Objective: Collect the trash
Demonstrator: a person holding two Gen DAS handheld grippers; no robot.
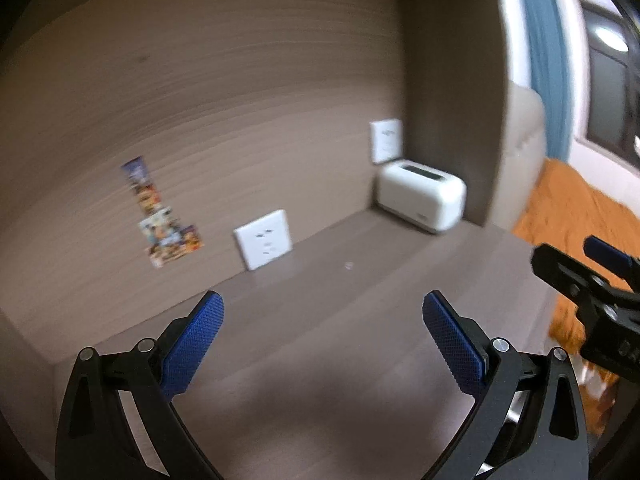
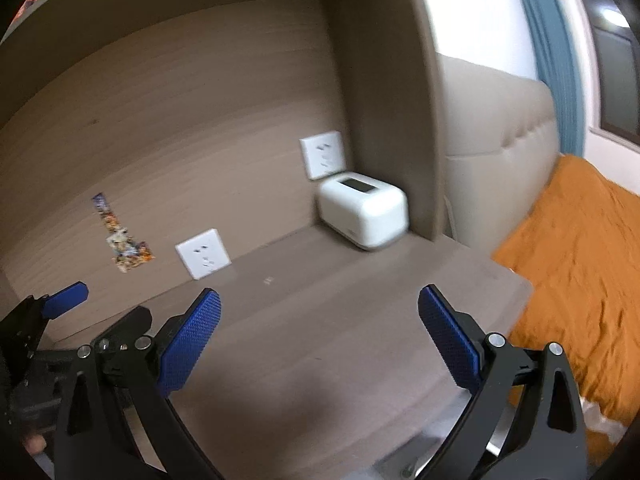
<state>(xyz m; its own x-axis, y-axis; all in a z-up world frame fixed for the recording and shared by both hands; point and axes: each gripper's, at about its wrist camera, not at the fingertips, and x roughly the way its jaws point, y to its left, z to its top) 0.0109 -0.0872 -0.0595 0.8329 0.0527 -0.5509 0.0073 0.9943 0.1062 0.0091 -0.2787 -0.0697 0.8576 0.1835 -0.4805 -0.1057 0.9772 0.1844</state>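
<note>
Both left tongs (image 1: 323, 340) and right tongs (image 2: 319, 336) gape wide, holding nothing, above the brown table (image 2: 320, 320); its right edge meets an orange bed (image 2: 580, 260); a tiny white scrap (image 2: 269, 279) lies mid-table.

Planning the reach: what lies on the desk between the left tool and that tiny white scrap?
Nothing: in the left wrist view, only bare brown desk runs from the open left tool to the white scrap.
</note>
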